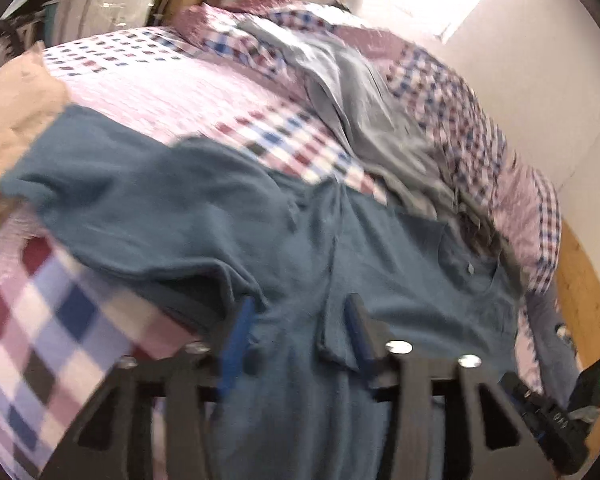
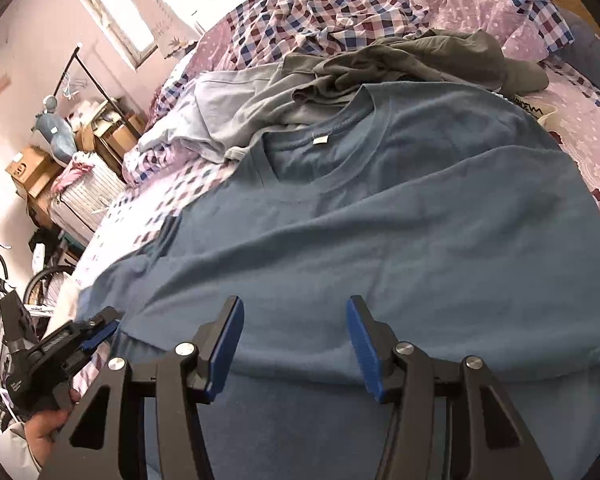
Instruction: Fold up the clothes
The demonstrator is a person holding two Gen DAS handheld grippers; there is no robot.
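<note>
A blue T-shirt (image 2: 380, 216) is spread flat on the checked bedspread (image 2: 308, 12), collar away from the camera. Beyond the collar it is bounded by a heap of grey clothes (image 2: 400, 64); bare bedspread is seen to the left of the shirt. In the left wrist view the bed edge and a wooden floor (image 1: 584, 288) are seen at right. The right gripper (image 2: 296, 340) is held with fingers spread wide and nothing between them, just above the shirt's lower body. The left gripper (image 1: 300, 332) is also spread; shirt fabric lies between its fingers, but whether any is pinched cannot be told through the blur
</note>
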